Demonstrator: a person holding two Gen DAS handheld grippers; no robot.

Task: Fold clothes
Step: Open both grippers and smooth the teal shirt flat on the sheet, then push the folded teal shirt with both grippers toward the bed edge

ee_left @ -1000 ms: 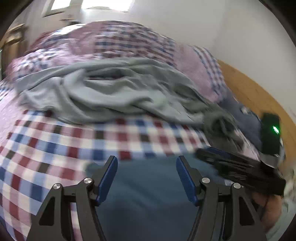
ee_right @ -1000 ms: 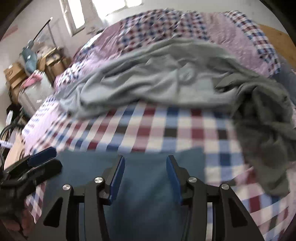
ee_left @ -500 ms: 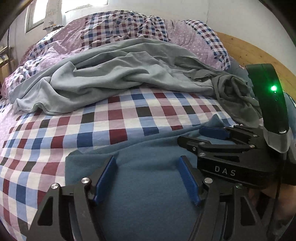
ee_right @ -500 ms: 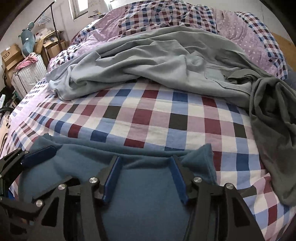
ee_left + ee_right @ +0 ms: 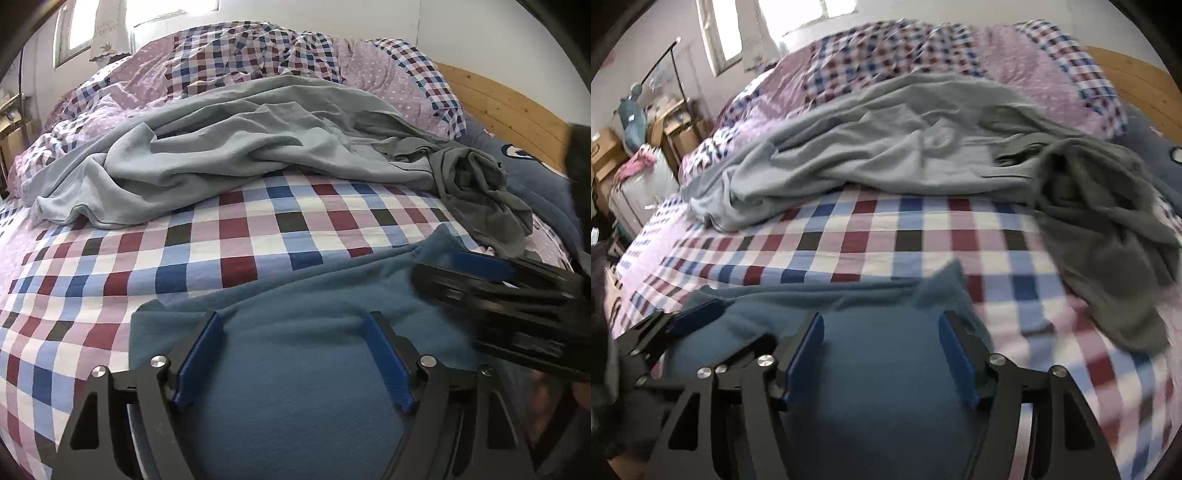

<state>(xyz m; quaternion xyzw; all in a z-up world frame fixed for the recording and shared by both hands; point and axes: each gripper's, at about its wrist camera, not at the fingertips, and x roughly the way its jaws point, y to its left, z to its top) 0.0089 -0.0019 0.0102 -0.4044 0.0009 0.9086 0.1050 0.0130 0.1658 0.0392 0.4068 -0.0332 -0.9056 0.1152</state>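
Observation:
A blue garment (image 5: 295,369) lies flat on the checked bedspread (image 5: 229,236) at the near edge of the bed; it also shows in the right wrist view (image 5: 879,387). My left gripper (image 5: 293,321) is open just above it, empty. My right gripper (image 5: 881,321) is open above the same garment, empty, and shows side-on at the right of the left wrist view (image 5: 480,266). A light grey garment (image 5: 229,147) lies crumpled across the middle of the bed. A dark grey garment (image 5: 480,192) lies bunched at its right end.
A checked and purple duvet (image 5: 258,62) is heaped at the back. A wooden headboard (image 5: 509,107) and a dark blue pillow (image 5: 535,177) are on the right. Boxes and a suitcase (image 5: 635,184) stand beside the bed on the left.
Both grippers have drawn back slightly over the blue garment, staying open. The right gripper has shifted to the right in the left wrist view. The garment's far right corner stands up in a small peak.

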